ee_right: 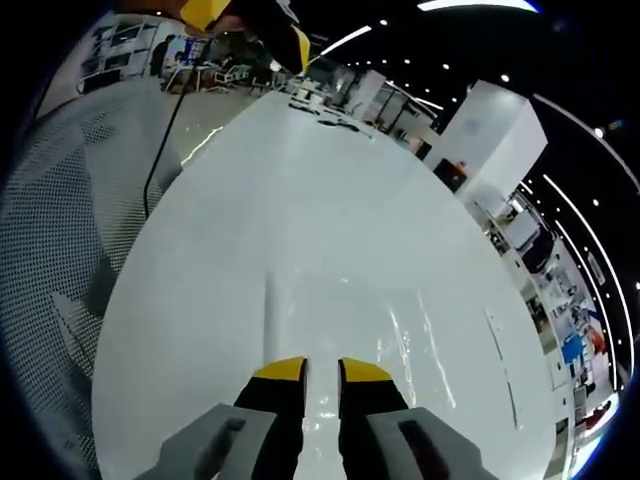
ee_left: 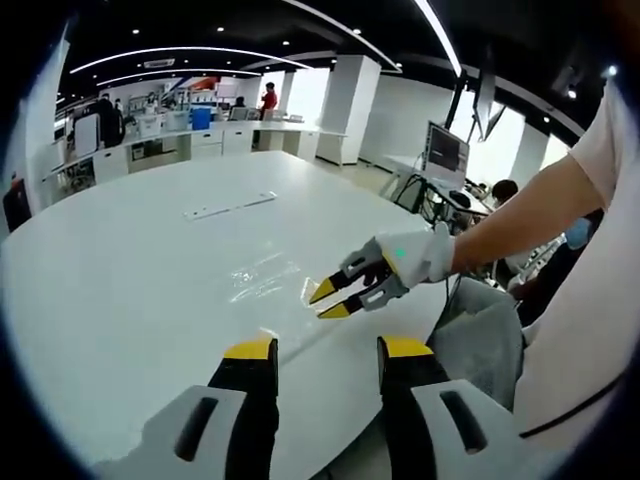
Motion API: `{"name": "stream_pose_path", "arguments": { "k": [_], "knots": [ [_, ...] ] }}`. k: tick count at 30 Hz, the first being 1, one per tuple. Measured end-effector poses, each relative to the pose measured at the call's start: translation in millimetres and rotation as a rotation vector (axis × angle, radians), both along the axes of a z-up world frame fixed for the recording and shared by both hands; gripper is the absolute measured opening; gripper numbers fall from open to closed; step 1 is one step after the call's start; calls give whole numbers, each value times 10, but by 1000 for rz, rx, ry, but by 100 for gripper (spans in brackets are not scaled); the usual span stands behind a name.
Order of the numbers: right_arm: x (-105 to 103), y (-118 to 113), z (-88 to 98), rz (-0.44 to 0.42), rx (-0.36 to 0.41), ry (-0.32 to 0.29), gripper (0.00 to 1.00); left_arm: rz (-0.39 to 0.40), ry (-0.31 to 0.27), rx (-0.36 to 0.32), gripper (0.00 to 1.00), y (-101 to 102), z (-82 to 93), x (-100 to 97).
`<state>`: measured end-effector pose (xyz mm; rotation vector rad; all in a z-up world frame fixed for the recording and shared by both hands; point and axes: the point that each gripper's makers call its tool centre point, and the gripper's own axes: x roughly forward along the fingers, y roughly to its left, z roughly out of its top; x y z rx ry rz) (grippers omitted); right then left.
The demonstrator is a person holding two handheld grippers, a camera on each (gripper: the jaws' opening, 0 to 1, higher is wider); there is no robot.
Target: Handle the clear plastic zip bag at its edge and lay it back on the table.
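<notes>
A: Nearest, left gripper view: the left gripper (ee_left: 327, 352), two yellow-tipped black jaws, stands spread wide with nothing between them, poised over the near rim of the round white table (ee_left: 120, 290).

B: And beyond it?

A: The right gripper (ee_left: 335, 298), carried in a white-gloved hand (ee_left: 418, 255), comes in from the right. Its yellow tips sit a little parted, low over the clear plastic zip bag (ee_left: 262, 268), which lies flat on the table just past them. I can't tell whether the tips touch the bag's edge.

B: Right gripper view agrees?

A: Its jaws (ee_right: 322, 372) stand slightly apart, no film visibly pinched. Only faint glints on the table (ee_right: 300, 200) mark the bag (ee_right: 405, 340).

B: Risks?

A: In my judgement, the film is nearly invisible and lies flat, so the tips may close on bare table or skid the bag away. A shallow bite at the edge could slip on lifting.

B: Count?

A: Two grippers, one bag, one table. Farther off, one flat white strip (ee_left: 230, 206); past that, one monitor (ee_left: 446, 148).
</notes>
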<state>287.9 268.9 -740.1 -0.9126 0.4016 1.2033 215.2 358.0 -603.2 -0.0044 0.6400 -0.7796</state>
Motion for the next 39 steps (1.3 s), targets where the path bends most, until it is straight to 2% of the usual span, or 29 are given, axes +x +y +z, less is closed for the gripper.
{"name": "stream_pose_path", "arguments": {
  "k": [29,39],
  "knots": [
    [269,-3,-24,-21,-15,0,8,-1,15,7,37,-5,-28,-7],
    [287,17,-27,-19,-12,5,8,-5,16,9,37,-16,-24,17]
  ]
}}
